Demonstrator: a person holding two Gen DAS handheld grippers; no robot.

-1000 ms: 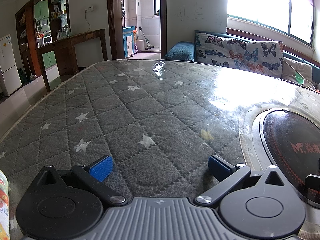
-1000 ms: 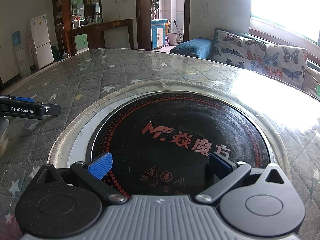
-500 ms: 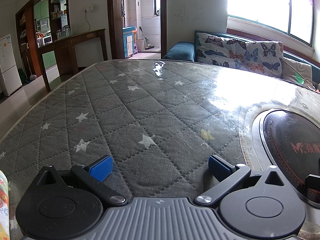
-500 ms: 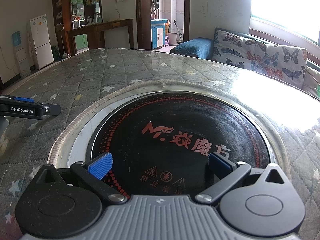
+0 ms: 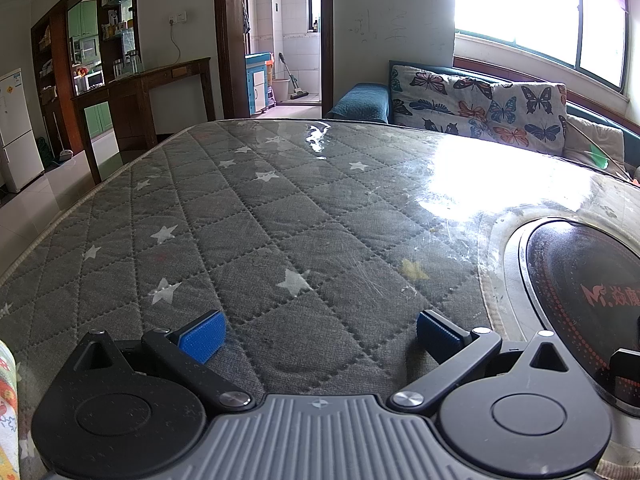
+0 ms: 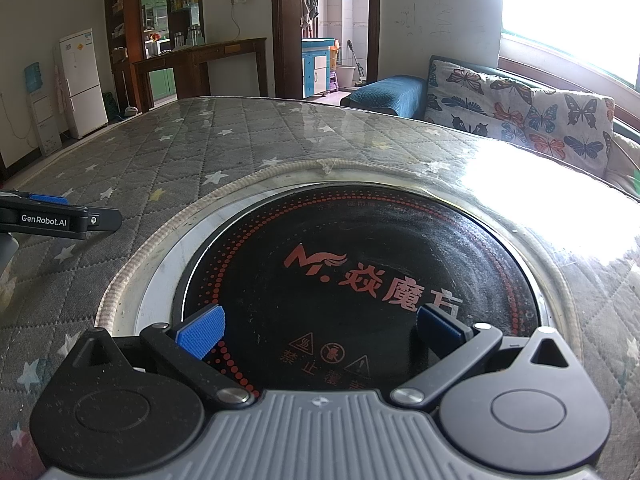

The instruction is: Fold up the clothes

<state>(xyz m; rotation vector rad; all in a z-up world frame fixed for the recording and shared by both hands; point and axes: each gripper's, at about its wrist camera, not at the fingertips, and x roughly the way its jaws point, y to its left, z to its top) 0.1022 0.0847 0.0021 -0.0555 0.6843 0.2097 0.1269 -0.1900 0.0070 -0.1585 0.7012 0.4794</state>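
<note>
Both the left tongs [image 5: 318, 328] and right tongs [image 6: 318, 326] gape empty over the worktop [image 5: 280, 208], so first swing left of the hob [image 6: 360, 280] to the patterned cloth [image 5: 7, 400], barely visible there, and pinch one edge.
</note>
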